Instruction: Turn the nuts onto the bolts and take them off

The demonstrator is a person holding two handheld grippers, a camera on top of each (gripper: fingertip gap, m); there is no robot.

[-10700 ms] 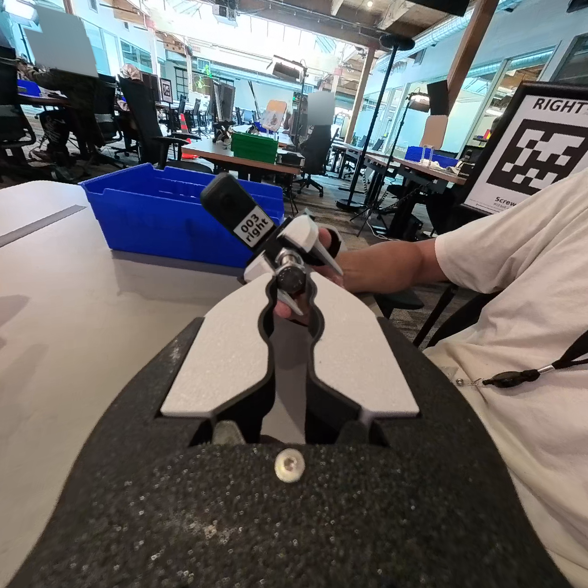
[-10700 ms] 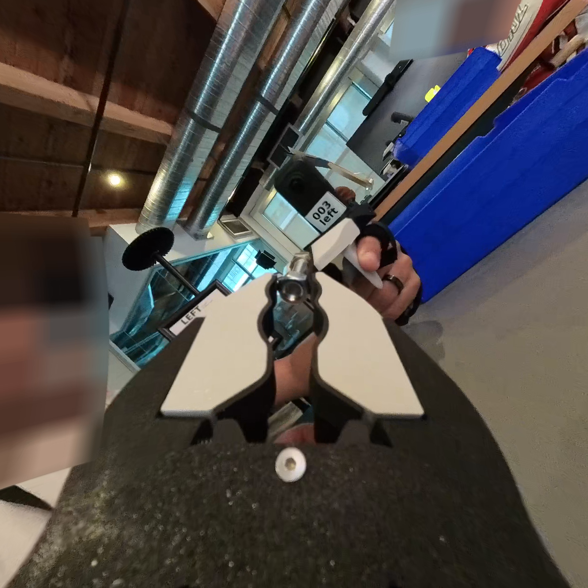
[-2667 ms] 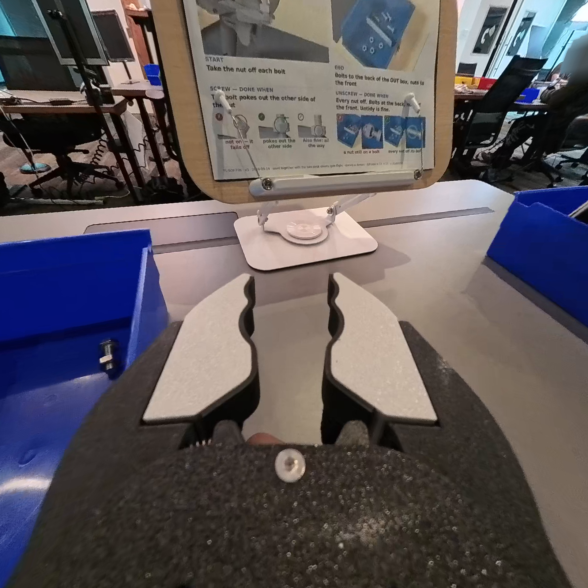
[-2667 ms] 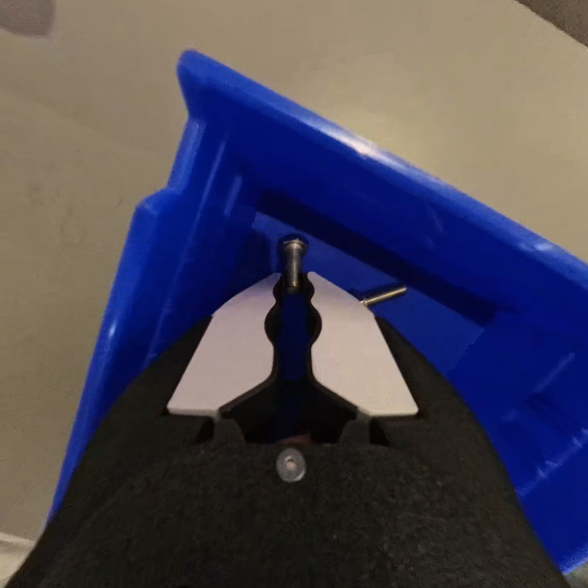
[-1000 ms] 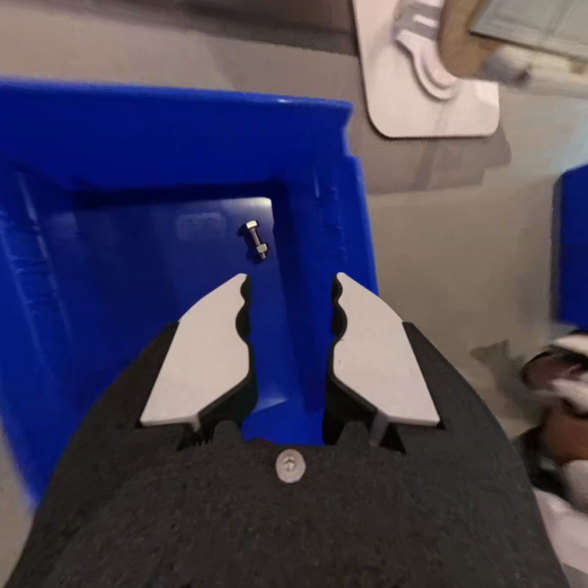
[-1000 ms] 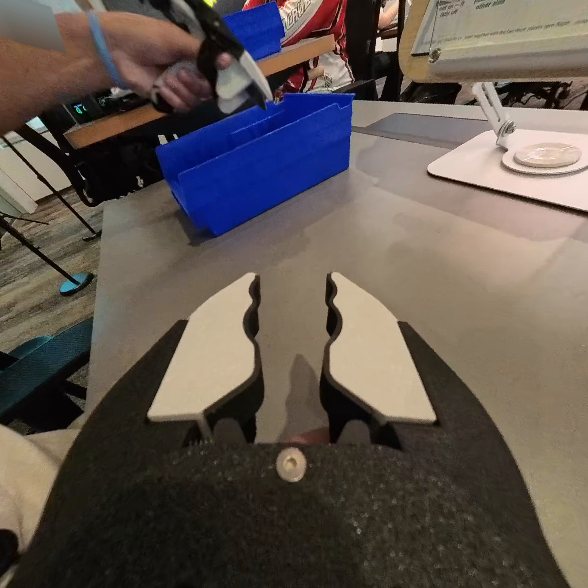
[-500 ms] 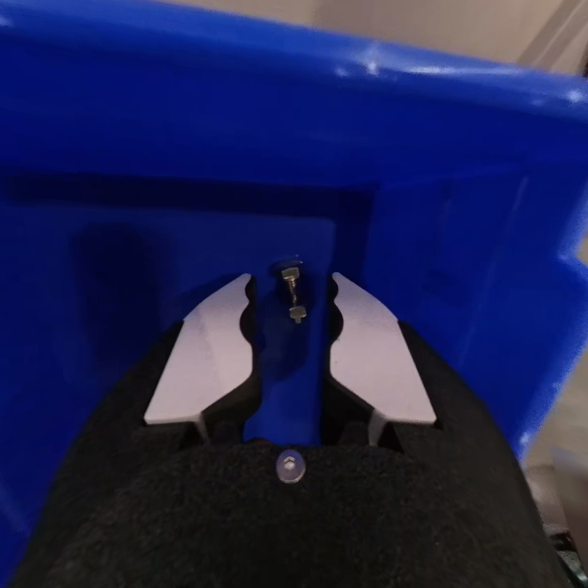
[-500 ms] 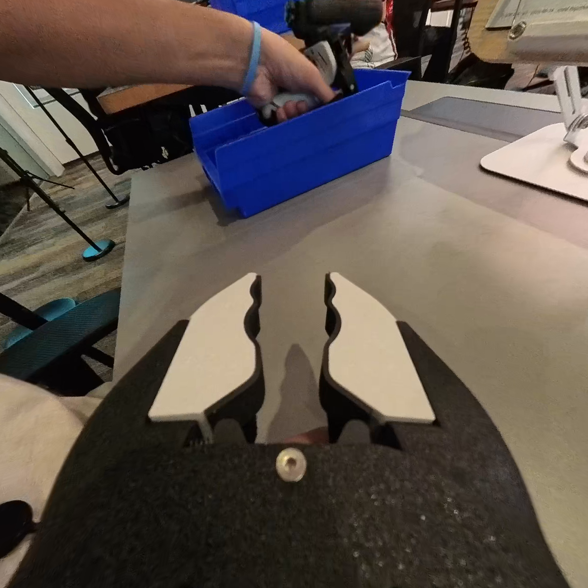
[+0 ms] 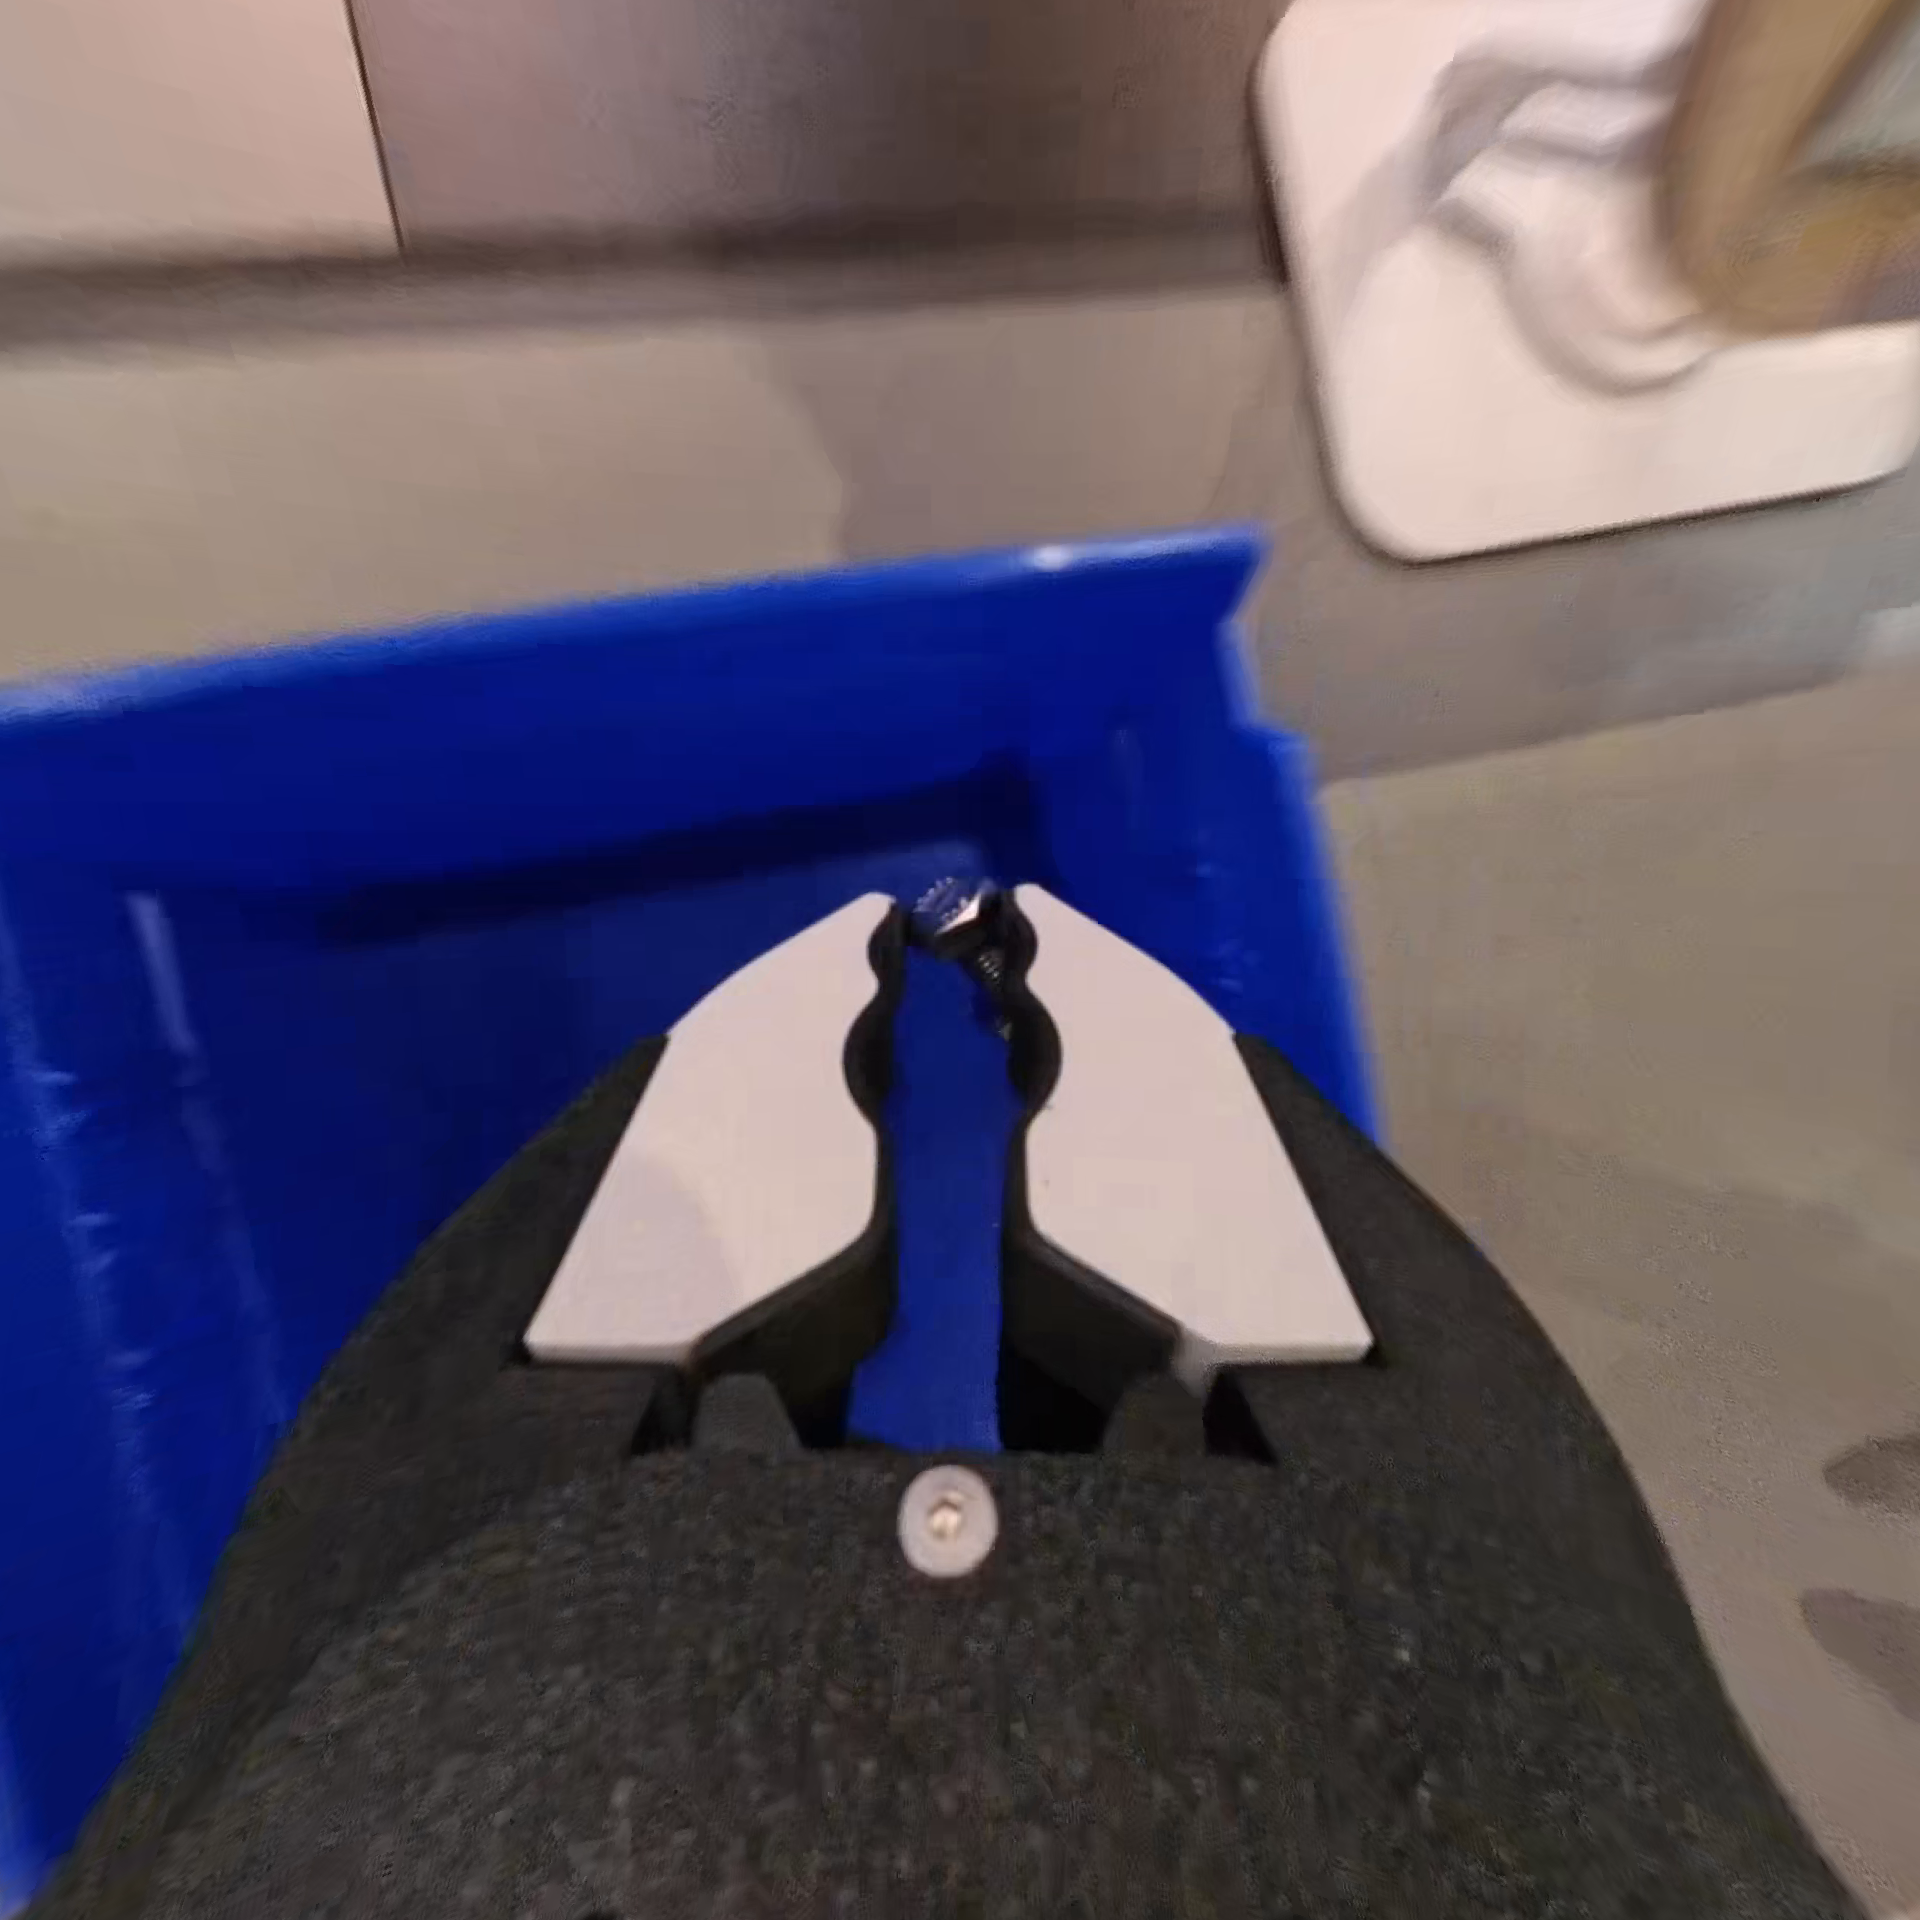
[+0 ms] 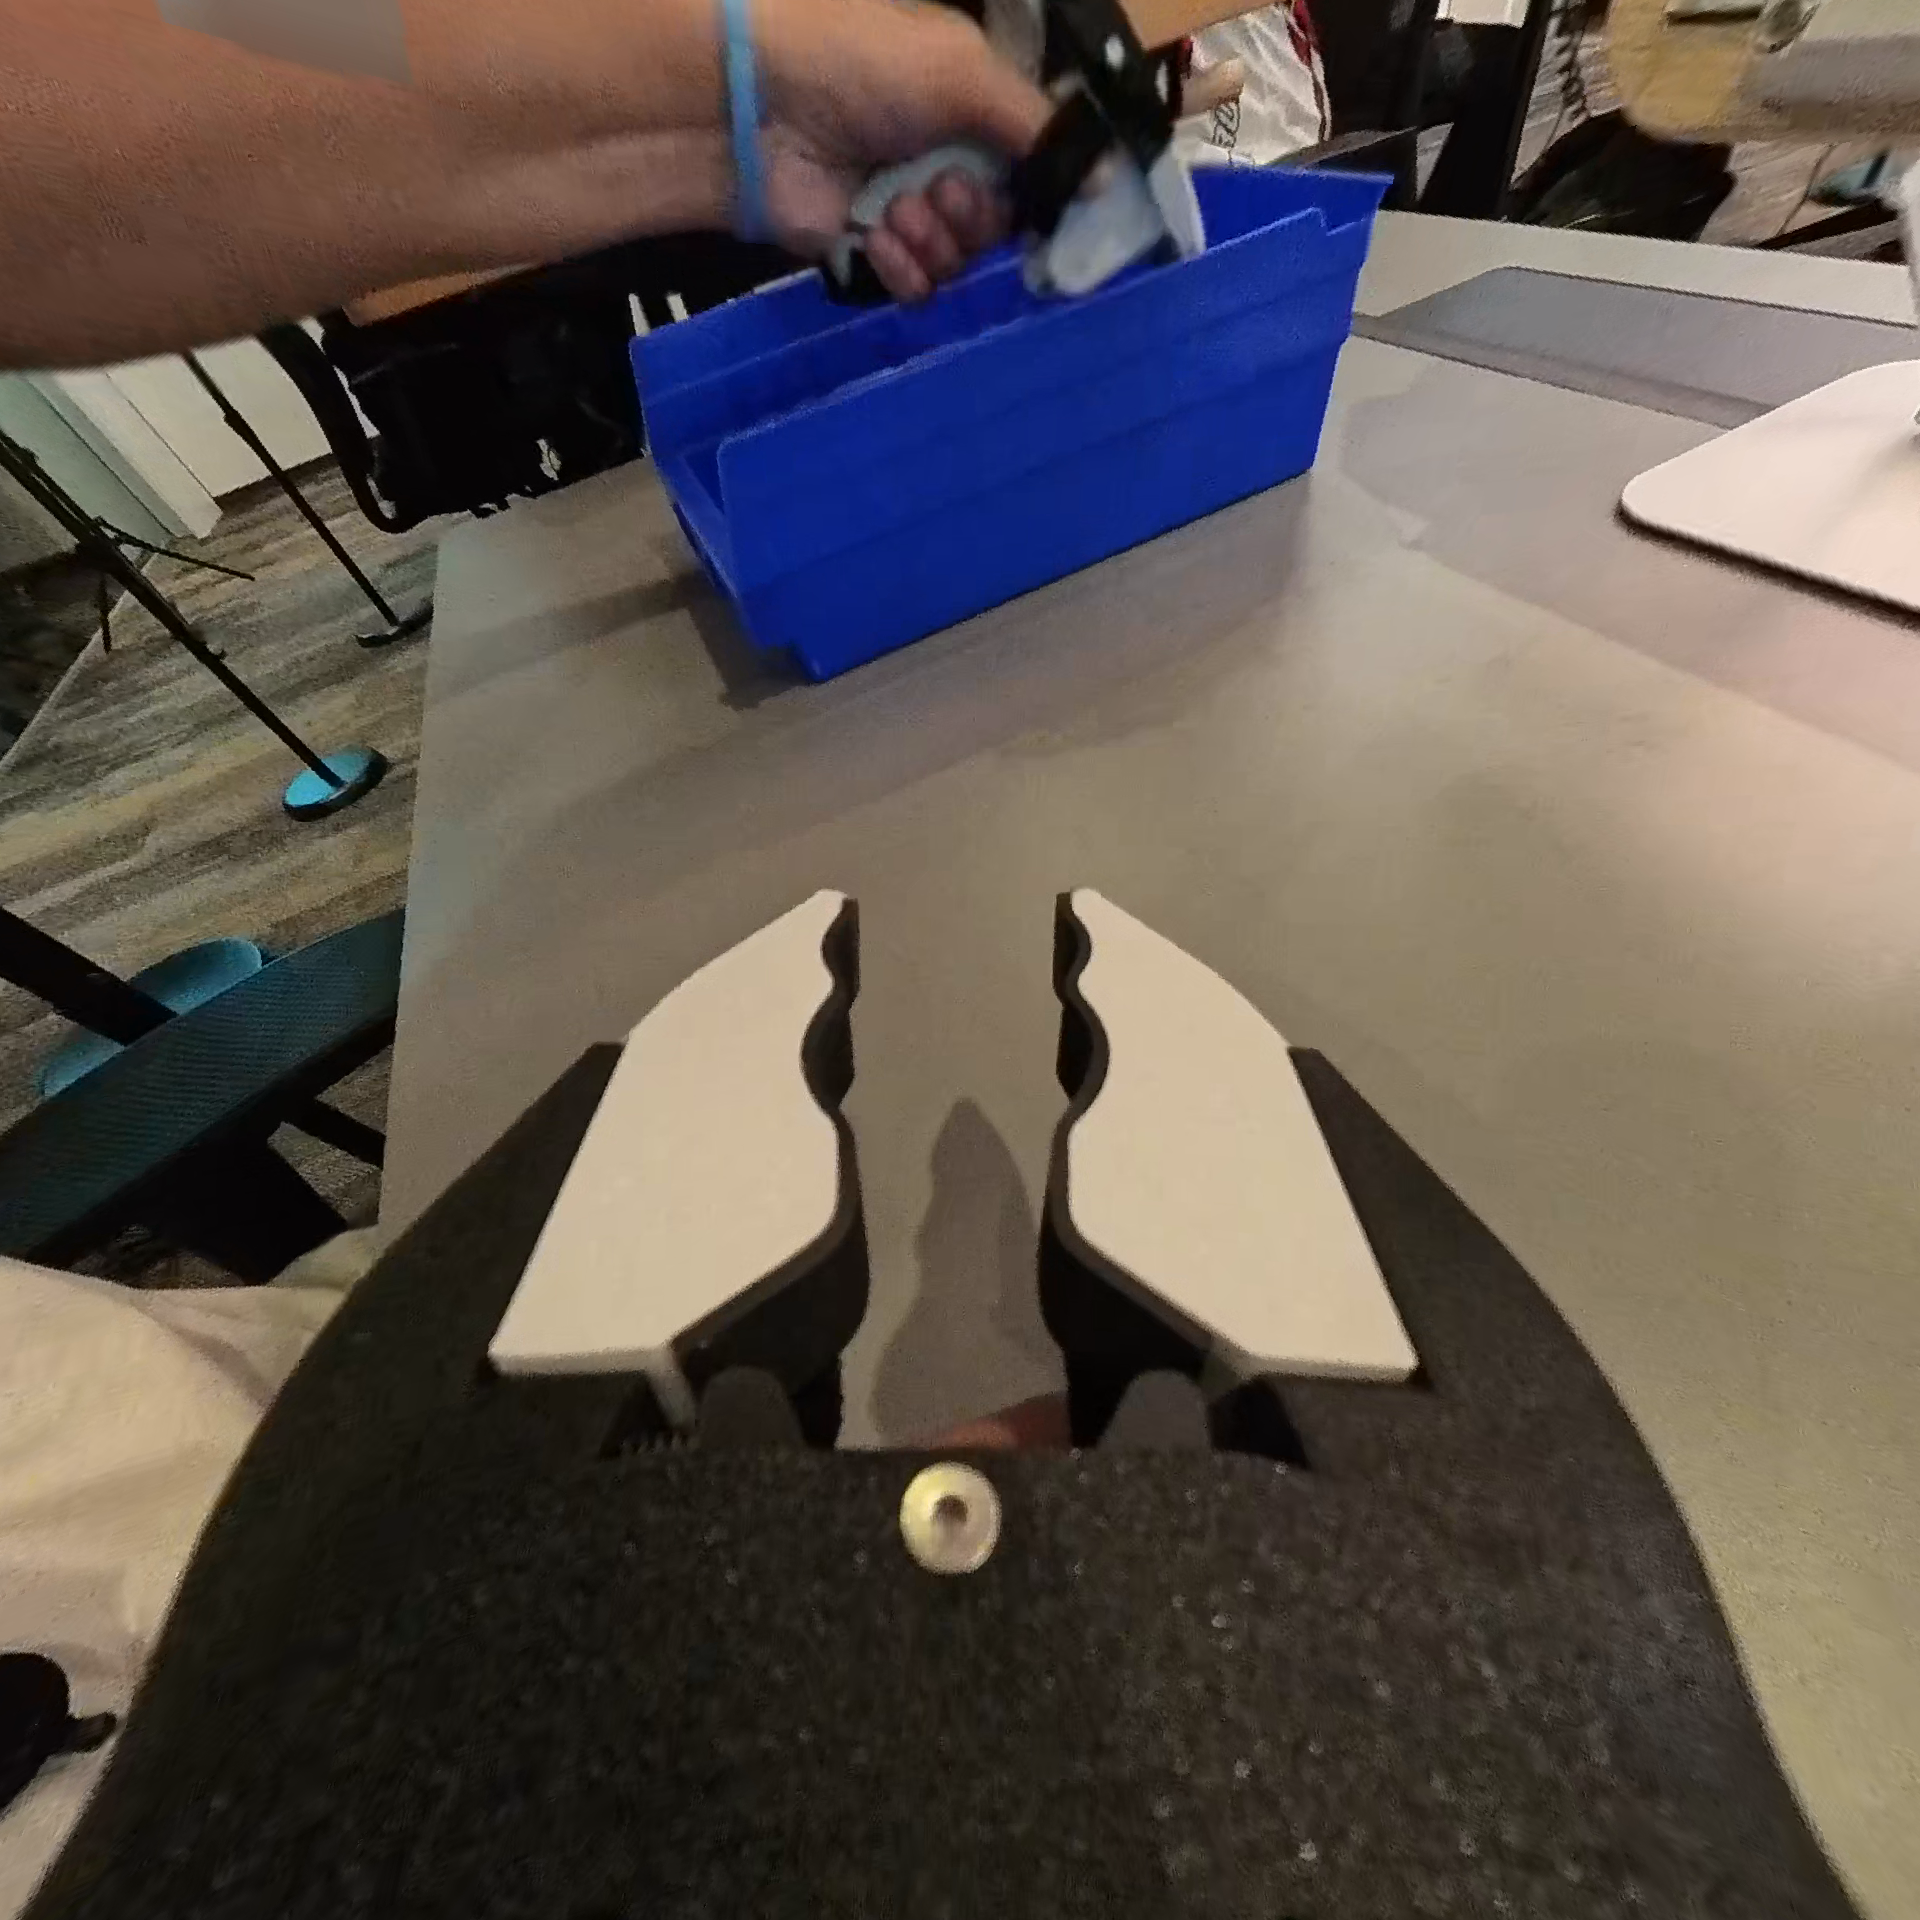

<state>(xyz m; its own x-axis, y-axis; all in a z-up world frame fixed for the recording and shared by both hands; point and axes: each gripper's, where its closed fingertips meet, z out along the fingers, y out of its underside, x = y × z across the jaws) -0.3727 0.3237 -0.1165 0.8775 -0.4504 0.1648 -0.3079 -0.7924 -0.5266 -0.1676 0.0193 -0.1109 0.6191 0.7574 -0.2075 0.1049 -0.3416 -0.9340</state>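
Note:
My left gripper (image 9: 954, 920) is shut on a small steel bolt with a nut on it (image 9: 951, 923). It grips the hex end at its fingertips, and the threaded shaft runs back along the right finger. It holds the bolt above the inside of a blue bin (image 9: 623, 727), near the bin's far right corner. In the right wrist view the same blue bin (image 10: 1018, 457) stands at the table's far left, with the left gripper (image 10: 1107, 223) in a person's hand above it. My right gripper (image 10: 956, 914) is open and empty over the grey table (image 10: 1351, 831).
A white stand base (image 9: 1621, 343) sits on the table beyond the bin, also at the right edge of the right wrist view (image 10: 1787, 499). The table's left edge drops to the floor, with a chair (image 10: 177, 1060) and a stand foot (image 10: 332, 779) there. The left gripper's tips are roughly 35 cm from the right gripper's.
My left gripper has shut on the bolt with the nut that lay in the blue bin and lifted it, pulling back from the bin floor. My right gripper stays open over the table.

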